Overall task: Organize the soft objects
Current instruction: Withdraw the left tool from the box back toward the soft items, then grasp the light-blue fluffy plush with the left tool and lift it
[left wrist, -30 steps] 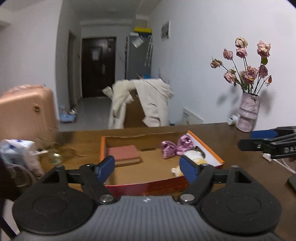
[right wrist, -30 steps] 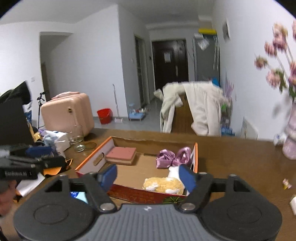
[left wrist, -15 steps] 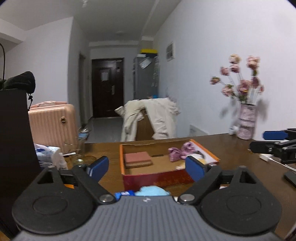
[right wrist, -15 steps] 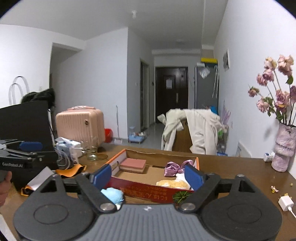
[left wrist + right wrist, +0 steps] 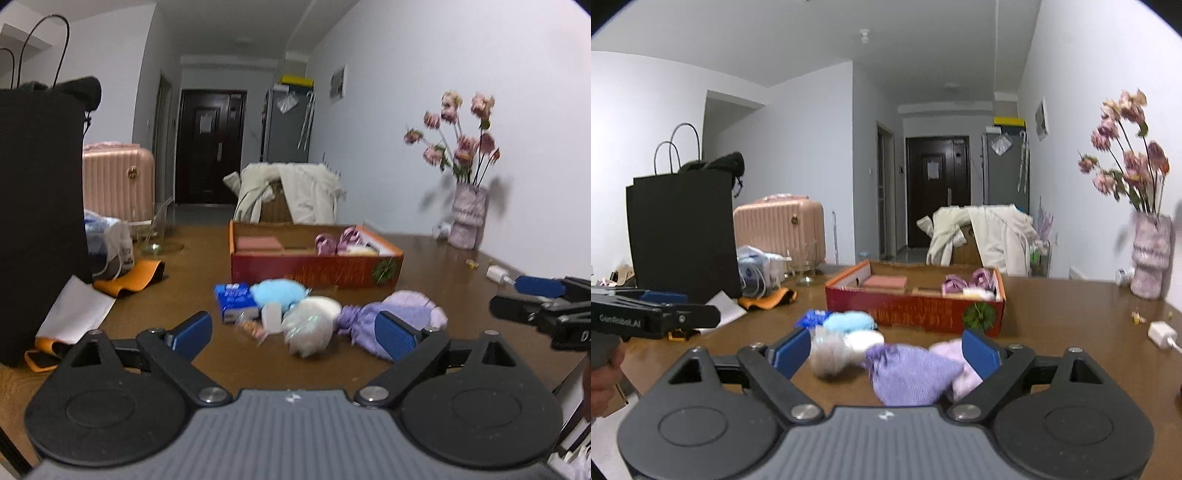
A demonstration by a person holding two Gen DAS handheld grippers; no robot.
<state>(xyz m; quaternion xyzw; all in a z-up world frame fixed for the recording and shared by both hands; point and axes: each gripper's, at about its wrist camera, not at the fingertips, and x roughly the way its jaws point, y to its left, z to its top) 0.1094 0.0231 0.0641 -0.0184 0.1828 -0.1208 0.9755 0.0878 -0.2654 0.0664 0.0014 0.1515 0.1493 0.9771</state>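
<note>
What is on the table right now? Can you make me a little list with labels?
table: brown wood
box: red-and-orange cardboard box, open on top
in the box: pink pad, purple bow, something pale beside the bow
pile in front of the box: light blue fluffy thing, white fluffy ball, purple pouch, blue packet
left gripper: open, holding nothing
right gripper: open, just opened wider, pile seen between its fingers, nothing gripped
far right: vase of pink flowers
far left: black paper bag
</note>
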